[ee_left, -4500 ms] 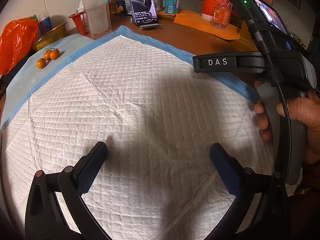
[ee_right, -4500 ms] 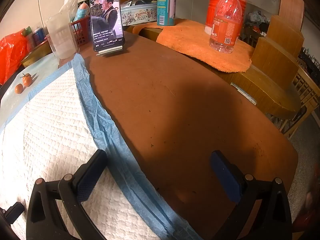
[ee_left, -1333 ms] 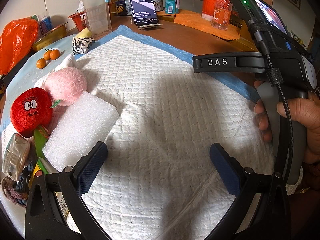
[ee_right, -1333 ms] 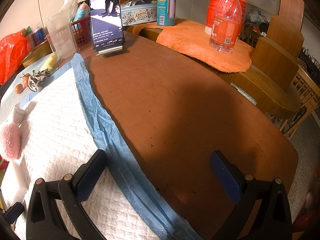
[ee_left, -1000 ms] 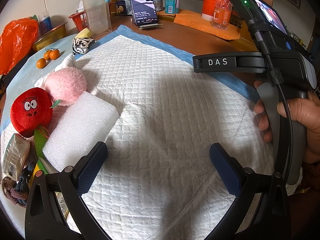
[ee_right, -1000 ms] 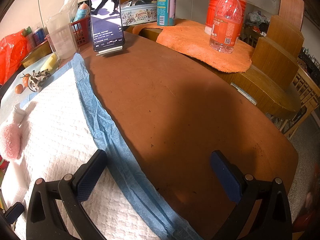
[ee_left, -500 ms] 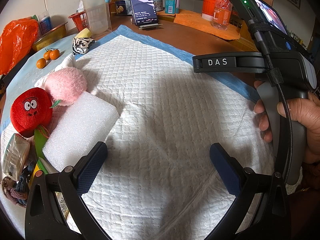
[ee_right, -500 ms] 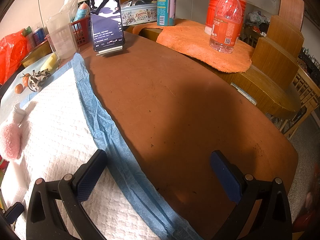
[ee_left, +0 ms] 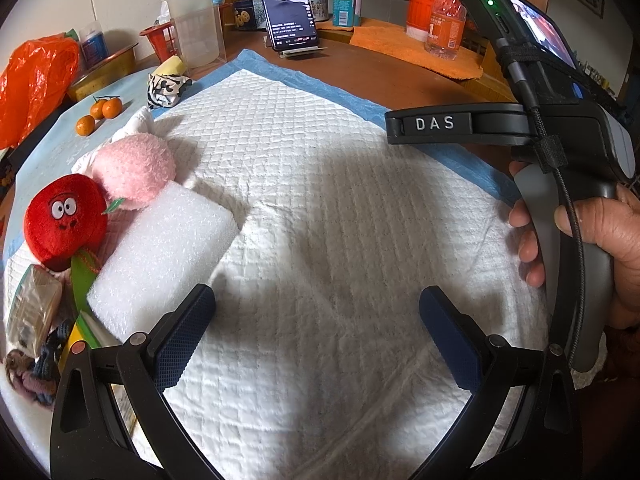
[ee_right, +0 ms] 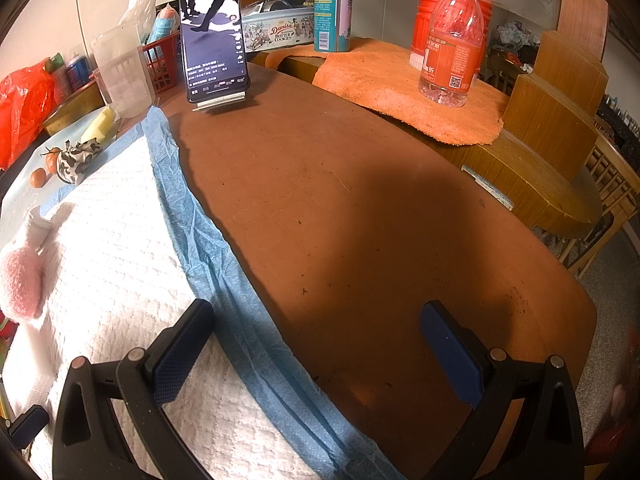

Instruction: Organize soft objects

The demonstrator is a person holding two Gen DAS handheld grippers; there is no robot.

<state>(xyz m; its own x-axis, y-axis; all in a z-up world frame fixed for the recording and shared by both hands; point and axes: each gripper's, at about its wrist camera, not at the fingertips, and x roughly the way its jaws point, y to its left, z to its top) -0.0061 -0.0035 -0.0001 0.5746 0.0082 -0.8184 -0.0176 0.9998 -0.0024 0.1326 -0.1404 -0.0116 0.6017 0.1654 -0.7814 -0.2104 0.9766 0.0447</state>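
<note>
Soft toys and a white foam block [ee_left: 160, 256] crowd the left edge of the left wrist view, on the white pad [ee_left: 340, 240]. Foam looks light and squashy; a grip across its short sides should suit, without crushing. The red plush [ee_left: 64, 226] and pink plush [ee_left: 134, 176] likely compress easily. Left gripper [ee_left: 316, 328] and right gripper [ee_right: 316, 340] are both spread, holding nothing.
</note>
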